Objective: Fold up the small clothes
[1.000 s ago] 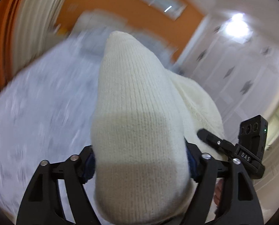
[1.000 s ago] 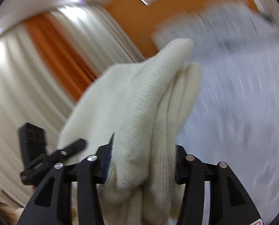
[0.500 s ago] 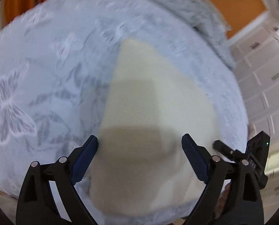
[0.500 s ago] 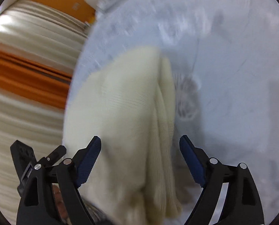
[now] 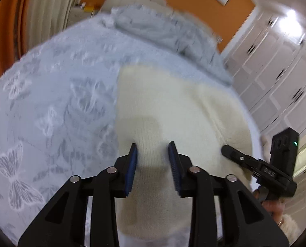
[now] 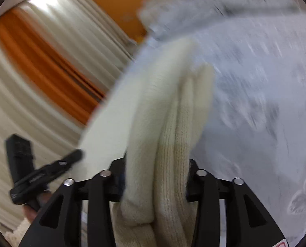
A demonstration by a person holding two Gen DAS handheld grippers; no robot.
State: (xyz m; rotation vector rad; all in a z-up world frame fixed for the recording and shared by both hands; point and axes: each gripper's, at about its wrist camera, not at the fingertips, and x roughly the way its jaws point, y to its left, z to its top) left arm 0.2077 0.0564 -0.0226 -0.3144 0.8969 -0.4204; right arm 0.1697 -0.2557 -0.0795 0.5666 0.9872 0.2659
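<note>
A cream knit garment (image 5: 163,103) lies spread on the bed in the left wrist view. My left gripper (image 5: 153,148) is at its near edge, and its jaws are closing with a raised ridge of the knit pinched between the blue pads. In the right wrist view, thick folds of the same garment (image 6: 169,103) fill the gap of my right gripper (image 6: 157,162). Its jaws are closing too, and the cloth hides the pads. The garment's right part is lifted off the bed.
The bed has a pale grey bedspread (image 5: 50,103) with a butterfly pattern. A rumpled grey blanket (image 5: 163,30) lies at its far end. White wardrobe doors (image 5: 276,72) stand to the right, and cream and orange curtains (image 6: 39,72) to the left. A hand (image 5: 274,207) holds the right gripper.
Half a second ago both grippers stood wide open around the garment on the bed. Both have since narrowed onto the knit, and both views have tilted up from the bedspread.
</note>
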